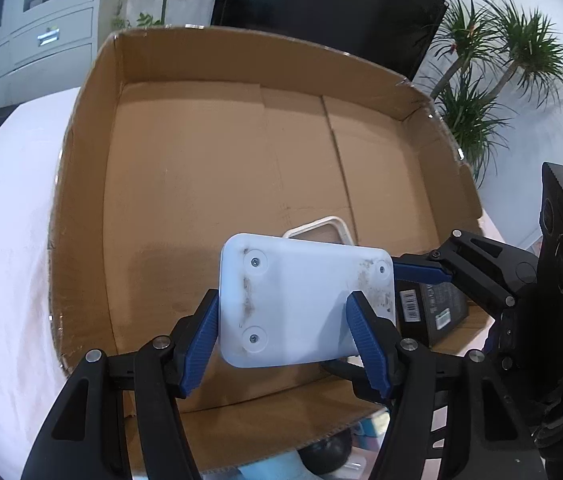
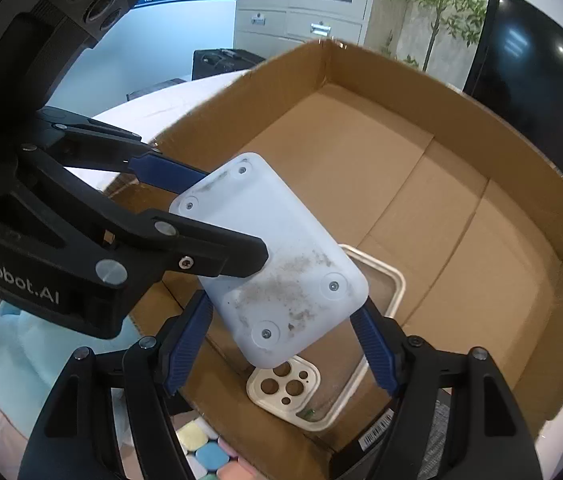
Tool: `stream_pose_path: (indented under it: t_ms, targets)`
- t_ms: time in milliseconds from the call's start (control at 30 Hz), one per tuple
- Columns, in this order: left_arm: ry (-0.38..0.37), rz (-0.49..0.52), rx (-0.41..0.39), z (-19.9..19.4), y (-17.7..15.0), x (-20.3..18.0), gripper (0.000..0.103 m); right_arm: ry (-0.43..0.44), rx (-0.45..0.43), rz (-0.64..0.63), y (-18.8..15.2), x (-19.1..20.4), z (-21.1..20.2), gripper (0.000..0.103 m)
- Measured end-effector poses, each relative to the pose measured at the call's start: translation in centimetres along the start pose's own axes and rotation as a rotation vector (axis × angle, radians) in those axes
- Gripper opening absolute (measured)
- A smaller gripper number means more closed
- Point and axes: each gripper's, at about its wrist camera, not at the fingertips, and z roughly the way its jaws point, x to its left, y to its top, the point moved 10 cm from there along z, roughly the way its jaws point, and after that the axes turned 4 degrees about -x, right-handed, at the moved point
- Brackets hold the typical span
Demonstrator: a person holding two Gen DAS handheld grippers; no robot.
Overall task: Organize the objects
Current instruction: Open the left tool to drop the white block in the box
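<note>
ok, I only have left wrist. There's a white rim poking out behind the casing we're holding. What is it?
Observer: A phone case, lying flat on the floor of the cardboard box below the white casing. Its camera cutouts are at the near end.
Operator: Are the right tongs properly on the casing? I see one finger only.
Observer: Yes, both pads of the right tongs sit against opposite edges of it.
</note>
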Motion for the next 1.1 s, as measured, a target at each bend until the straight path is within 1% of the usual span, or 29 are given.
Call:
stream_pose_path:
  t_ms: [200,400,533,600,700,800,867,933,1000,1100]
  targets:
    - [0.002,-0.014,0.017,1.4,-0.3,0.1,0.063,-0.006,0.017,0.014,-0.6,-0.4,1.3,0.07]
    - [0.006,-0.076,0.047,3.8,-0.8,1.1,0.066,-0.023,0.05,0.023,-1.5,-0.6,3.2,0.07]
    - [0.06,-0.071,0.032,4.0,-1.0,1.4,0.066,-0.026,0.073,0.016,-2.1,-0.1,3.8,0.07]
    - [0.055,-0.075,0.013,3.3,-0.8,1.2,0.067,-0.043,0.067,0.01,-1.9,0.1,3.3,0.073]
    - [0.071,-0.062,-0.039,0.8,-0.6,0.7,0.068,-0.071,0.055,0.001,-1.6,0.2,1.8,0.076]
    - [0.092,-0.021,-0.106,-3.1,-0.7,-0.3,0.071,-0.089,0.03,0.002,-1.6,0.4,-0.8,0.077]
    - [0.082,-0.008,-0.159,-6.4,-1.0,-1.2,0.077,-0.088,0.002,0.024,-1.7,0.7,-3.0,0.078]
    - [0.055,-0.011,-0.221,-10.0,-1.8,-2.2,0.092,-0.078,-0.026,0.04,-1.8,1.3,-5.0,0.078]
    - [0.036,-0.004,-0.252,-12.5,-2.9,-2.9,0.101,-0.078,-0.061,0.036,-2.0,2.3,-7.2,0.079]
    - [0.031,0.015,-0.299,-16.8,-5.5,-4.0,0.102,-0.051,-0.11,0.044,-2.1,4.6,-10.0,0.079]
